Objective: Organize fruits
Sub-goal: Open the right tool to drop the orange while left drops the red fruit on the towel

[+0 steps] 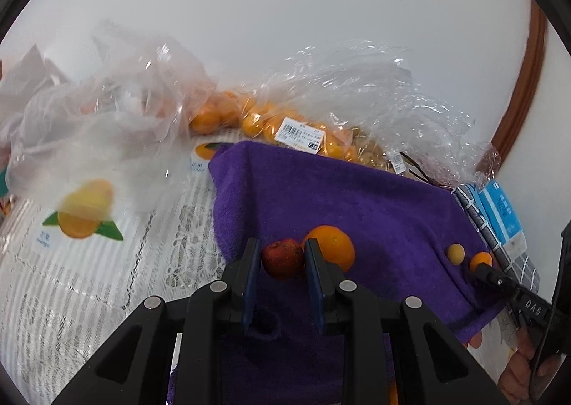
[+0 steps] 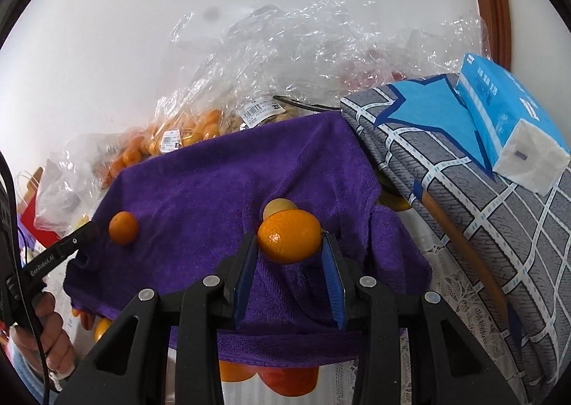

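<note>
- White wall backs our lace-covered desk [image 1: 89, 283], where a purple towel [image 1: 339, 198] lies spread.
- Our left tongs [image 1: 282, 258] are clamped on a red fruit [image 1: 282, 258]; an orange [image 1: 333, 246] sits just beyond their right finger.
- Our right tongs [image 2: 289, 242] are clamped on a tangerine [image 2: 289, 236], with a pale fruit [image 2: 280, 207] just behind it.
- Bagged oranges [image 1: 228, 112] lie far ahead of the left tongs.

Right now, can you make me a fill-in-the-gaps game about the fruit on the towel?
1. The fluffy towel under the fruit is ___.
2. The small round fruit between the left gripper's jaws is ___.
3. The shiny round fruit between the right gripper's jaws is ___.
Missing words: purple, red, orange.
</note>
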Action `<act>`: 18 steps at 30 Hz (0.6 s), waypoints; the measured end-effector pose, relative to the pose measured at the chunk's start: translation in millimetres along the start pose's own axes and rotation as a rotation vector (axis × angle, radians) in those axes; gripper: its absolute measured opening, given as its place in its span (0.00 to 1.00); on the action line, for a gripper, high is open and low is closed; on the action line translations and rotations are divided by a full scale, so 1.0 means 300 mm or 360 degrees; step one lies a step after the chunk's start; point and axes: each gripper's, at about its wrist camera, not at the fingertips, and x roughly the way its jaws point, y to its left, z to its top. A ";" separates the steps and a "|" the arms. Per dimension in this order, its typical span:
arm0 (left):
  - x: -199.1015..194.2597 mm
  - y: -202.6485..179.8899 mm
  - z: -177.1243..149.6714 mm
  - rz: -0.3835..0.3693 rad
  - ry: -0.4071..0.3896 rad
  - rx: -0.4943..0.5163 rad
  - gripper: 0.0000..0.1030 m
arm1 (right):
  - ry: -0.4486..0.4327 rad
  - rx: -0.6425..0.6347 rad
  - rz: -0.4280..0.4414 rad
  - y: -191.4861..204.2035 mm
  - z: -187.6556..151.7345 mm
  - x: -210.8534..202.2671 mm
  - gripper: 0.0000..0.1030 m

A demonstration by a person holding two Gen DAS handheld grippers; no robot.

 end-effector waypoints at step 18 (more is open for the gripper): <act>-0.021 -0.010 -0.004 -0.0082 0.0004 -0.0020 0.29 | -0.0207 -0.0076 -0.0110 0.047 -0.010 -0.092 0.57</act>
